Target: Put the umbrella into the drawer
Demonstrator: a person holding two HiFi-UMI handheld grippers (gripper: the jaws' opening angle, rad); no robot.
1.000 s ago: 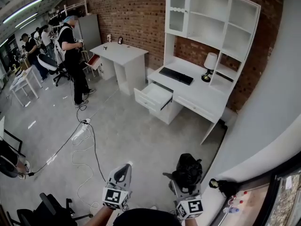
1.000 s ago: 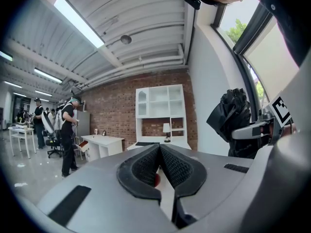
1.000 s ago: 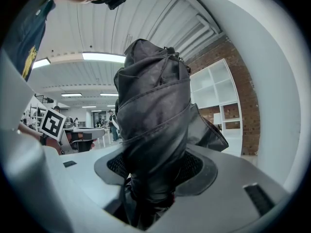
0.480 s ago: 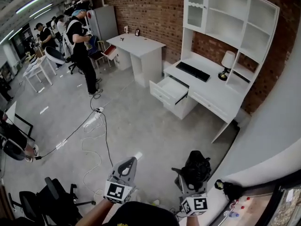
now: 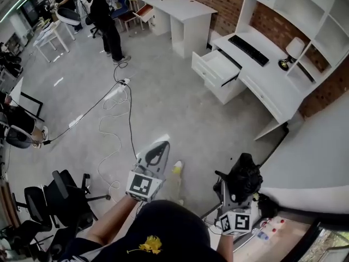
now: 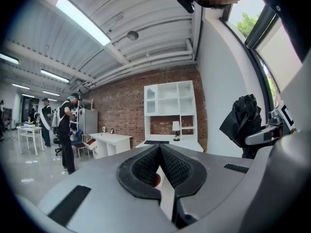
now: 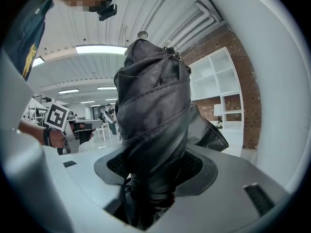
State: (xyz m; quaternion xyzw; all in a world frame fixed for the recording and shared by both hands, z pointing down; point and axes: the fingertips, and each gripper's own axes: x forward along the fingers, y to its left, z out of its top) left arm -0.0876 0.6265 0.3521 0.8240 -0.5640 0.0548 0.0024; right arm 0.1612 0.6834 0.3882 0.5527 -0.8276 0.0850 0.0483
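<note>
**Well apart from the drawer (image 5: pixel 217 70), the umbrella (image 5: pixel 244 176) sits in the right fingers (image 7: pixel 198 166)**

The drawer stands pulled out of the white bench (image 5: pixel 272 94). A keyboard (image 5: pixel 248 49) and a lamp (image 5: pixel 292 51) rest on the bench top just beyond the drawer. The right gripper (image 5: pixel 233 195) is across the grey floor from the drawer. Its fingers are spread fairly wide and pressed on the folded black umbrella. The umbrella stands upright between them, and its wrapped cloth bulges above the pads. The left gripper (image 5: pixel 158 148) is likewise well apart from the drawer and points roughly toward it. Its fingers (image 6: pixel 141 171) are closed tip to tip with nothing between them. A white cable (image 5: pixel 117 124) trails over the floor between the left gripper and the drawer. A person (image 5: pixel 106 10) in black stands well to the left of the drawer.
</note>
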